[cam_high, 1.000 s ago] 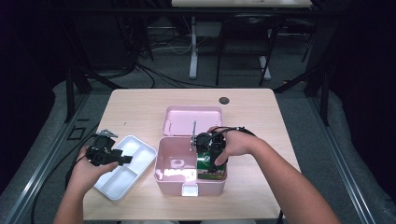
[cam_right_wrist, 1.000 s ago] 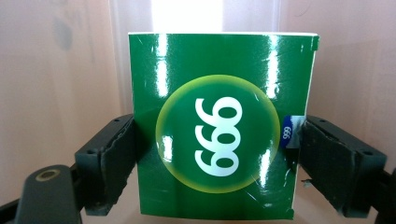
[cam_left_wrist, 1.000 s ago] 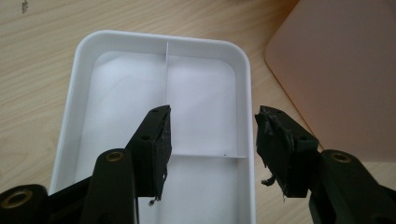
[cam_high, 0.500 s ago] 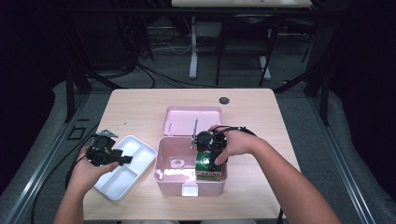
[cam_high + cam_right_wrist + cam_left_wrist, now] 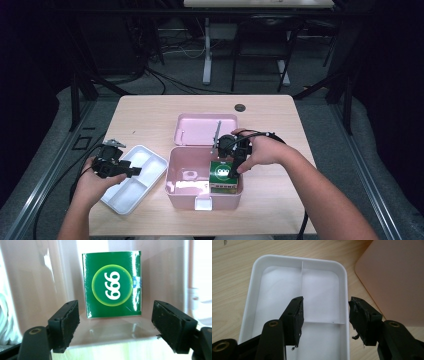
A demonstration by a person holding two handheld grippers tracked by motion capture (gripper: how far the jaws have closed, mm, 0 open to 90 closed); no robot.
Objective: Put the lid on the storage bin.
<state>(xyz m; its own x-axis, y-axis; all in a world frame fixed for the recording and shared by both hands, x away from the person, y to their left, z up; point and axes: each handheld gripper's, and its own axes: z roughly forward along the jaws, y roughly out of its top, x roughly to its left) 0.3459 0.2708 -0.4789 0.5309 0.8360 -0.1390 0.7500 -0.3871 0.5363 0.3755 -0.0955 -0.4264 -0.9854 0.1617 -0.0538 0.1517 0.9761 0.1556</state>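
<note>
A green carton (image 5: 219, 172) with a white number in a green ring lies in the right part of the open pink box (image 5: 184, 198). In the right gripper view the green carton (image 5: 112, 282) rests on the box floor beyond my right gripper (image 5: 116, 306). Its jaws stand wide apart, have just been closing a little, and hold nothing. From above, the right gripper (image 5: 234, 169) hangs just over the carton. My left gripper (image 5: 134, 170) hovers open over the white divided tray (image 5: 125, 194); in its own view the left gripper (image 5: 325, 301) is empty above the tray (image 5: 257, 282).
The pink lid (image 5: 200, 129) lies flat behind the box. A small pale round item (image 5: 190, 175) sits on the box floor at left. A dark round spot (image 5: 240, 107) marks the table's far side. The pink box wall (image 5: 392, 277) stands right of the tray.
My right gripper has risen a little from the green carton, which stays in the pink box. The left hand and the tray have not moved.
</note>
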